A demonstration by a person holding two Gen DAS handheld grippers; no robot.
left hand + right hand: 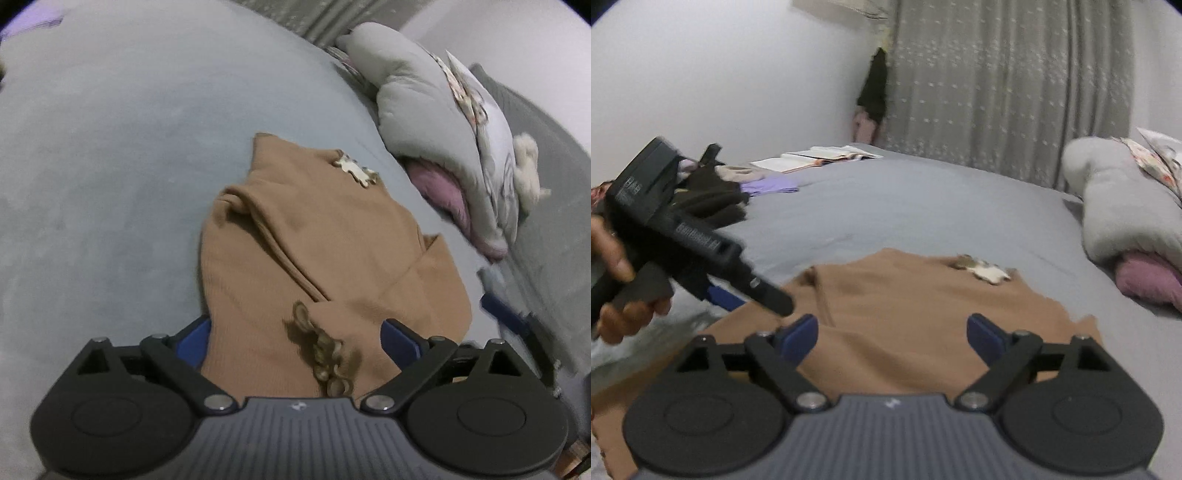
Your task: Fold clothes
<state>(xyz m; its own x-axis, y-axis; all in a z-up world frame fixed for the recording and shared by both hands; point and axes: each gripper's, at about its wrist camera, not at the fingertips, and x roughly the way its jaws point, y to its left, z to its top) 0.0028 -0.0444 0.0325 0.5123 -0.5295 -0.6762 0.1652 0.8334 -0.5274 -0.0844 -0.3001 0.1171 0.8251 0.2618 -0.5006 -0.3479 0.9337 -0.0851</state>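
The left gripper (293,338) hangs with its blue fingers (195,341) spread wide over the brown garment (314,240), gripping nothing. The right gripper (892,338) is likewise released above it. The garment lies partly folded at centre frame on the grey bed (110,166), pillows (424,103) at upper right.

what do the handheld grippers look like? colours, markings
Both match: left gripper and right gripper have blue finger pads, black linkage arms with silver pivot pins, round black discs either side, and a ribbed grey body with a small white logo. No cables or sleeves visible.
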